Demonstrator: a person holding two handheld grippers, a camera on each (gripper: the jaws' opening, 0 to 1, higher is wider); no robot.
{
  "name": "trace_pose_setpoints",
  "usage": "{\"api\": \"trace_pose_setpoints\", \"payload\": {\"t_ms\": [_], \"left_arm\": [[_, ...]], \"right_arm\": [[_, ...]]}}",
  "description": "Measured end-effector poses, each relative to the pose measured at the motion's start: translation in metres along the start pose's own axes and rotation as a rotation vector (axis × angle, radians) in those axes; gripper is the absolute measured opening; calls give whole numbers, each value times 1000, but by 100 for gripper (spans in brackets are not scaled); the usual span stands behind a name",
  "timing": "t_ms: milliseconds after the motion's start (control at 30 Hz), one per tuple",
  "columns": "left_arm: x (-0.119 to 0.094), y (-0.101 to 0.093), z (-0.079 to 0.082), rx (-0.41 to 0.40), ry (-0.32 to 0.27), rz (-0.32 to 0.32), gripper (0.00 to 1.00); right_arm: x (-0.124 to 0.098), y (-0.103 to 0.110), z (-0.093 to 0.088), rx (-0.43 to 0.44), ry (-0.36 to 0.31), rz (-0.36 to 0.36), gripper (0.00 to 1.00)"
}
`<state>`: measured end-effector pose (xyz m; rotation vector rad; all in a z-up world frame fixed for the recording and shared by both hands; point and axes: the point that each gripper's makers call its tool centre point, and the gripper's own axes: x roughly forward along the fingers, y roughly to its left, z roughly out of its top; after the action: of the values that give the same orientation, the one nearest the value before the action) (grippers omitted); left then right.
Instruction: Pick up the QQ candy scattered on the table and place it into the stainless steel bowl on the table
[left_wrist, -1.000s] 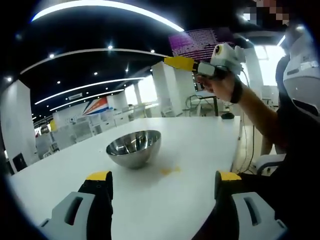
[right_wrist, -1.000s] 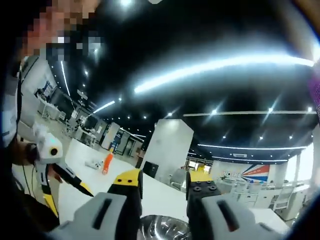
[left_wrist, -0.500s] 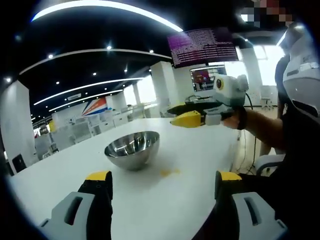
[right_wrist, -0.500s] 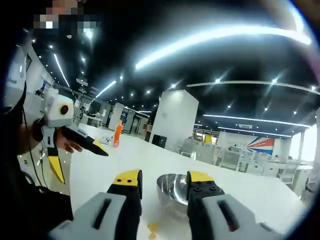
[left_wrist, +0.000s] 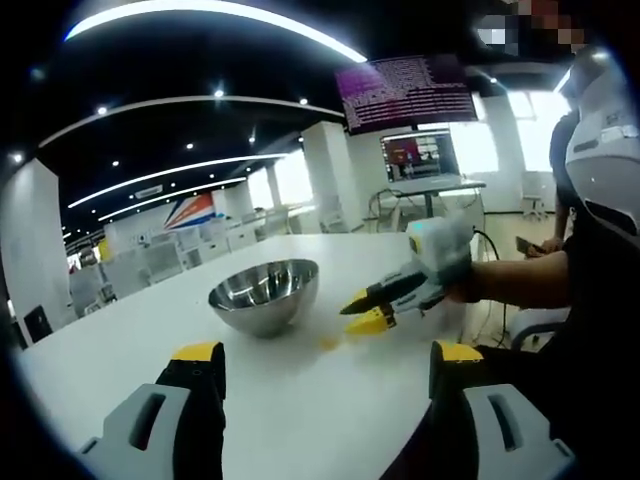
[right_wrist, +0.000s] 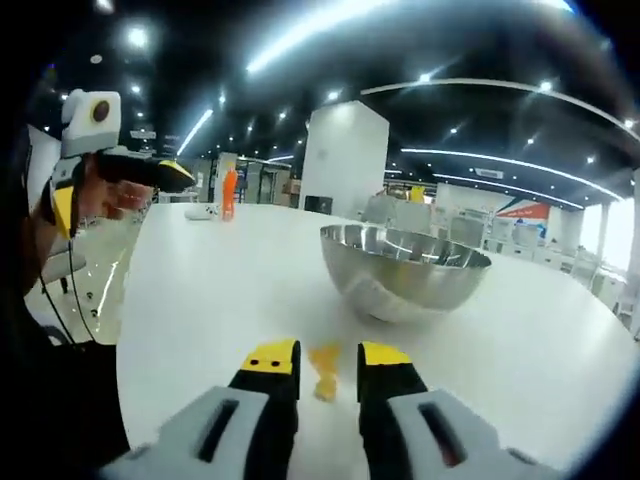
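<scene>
The white table (right_wrist: 190, 290) carries the stainless steel bowl (right_wrist: 405, 272), and at its 7 o'clock in the right gripper view lie small yellow QQ candy pieces (right_wrist: 322, 366), just ahead of the right gripper (right_wrist: 325, 358). Its jaws stand parted with nothing between them, framing the candy. The left gripper (left_wrist: 320, 358) hangs spread wide and empty. The candy is small and likely slippery, so a shallow or off-centre close could flick a piece away across the smooth tabletop.

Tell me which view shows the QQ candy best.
Right gripper view: the yellow QQ candy lies close on the table, just ahead of the right gripper, whose jaws flank it. In the left gripper view it is a small, faint patch near the bowl.
</scene>
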<state>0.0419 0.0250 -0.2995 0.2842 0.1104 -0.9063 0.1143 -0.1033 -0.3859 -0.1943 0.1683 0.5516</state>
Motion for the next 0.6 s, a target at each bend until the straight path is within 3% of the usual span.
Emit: {"api": "trace_pose_setpoints", "payload": {"t_ms": [200, 600], "left_arm": [[1, 0, -1, -2, 2, -1, 84], [3, -1, -2, -2, 5, -7, 84]], "right_arm": [[1, 5, -14, 18, 40, 11, 22], [3, 1, -20, 11, 58, -1, 18]]}}
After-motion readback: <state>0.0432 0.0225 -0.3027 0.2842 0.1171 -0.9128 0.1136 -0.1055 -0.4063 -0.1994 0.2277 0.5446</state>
